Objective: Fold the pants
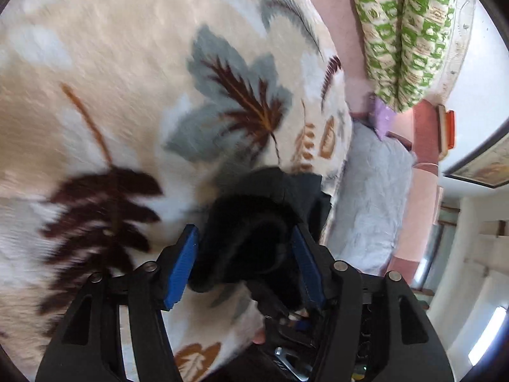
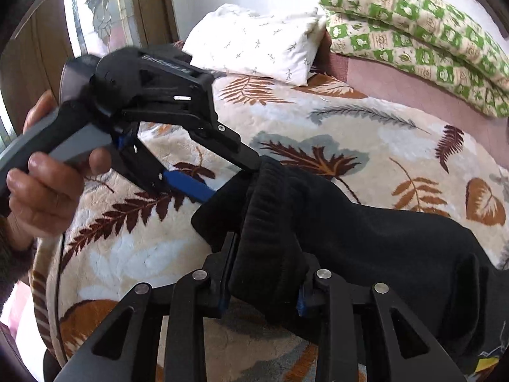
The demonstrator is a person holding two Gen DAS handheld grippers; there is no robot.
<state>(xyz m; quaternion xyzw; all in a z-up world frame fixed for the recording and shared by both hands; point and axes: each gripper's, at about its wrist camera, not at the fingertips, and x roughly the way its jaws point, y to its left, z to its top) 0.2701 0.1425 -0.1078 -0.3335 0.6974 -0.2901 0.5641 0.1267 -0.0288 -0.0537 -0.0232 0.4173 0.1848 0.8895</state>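
— What covers the bed?
— A leaf-print blanket (image 2: 318,121), black pants (image 2: 366,232) lifted above it.
— And the tools?
— The left gripper (image 2: 229,178) and the right gripper (image 2: 264,273) each clamp the ribbed waistband (image 2: 270,222).

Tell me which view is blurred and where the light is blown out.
Left wrist view: the leaf-patterned blanket is smeared with motion blur, while the black pants hide their folds in shadow. Right wrist view: sharper, though the window glares white and the fisheye bends the green pillows.
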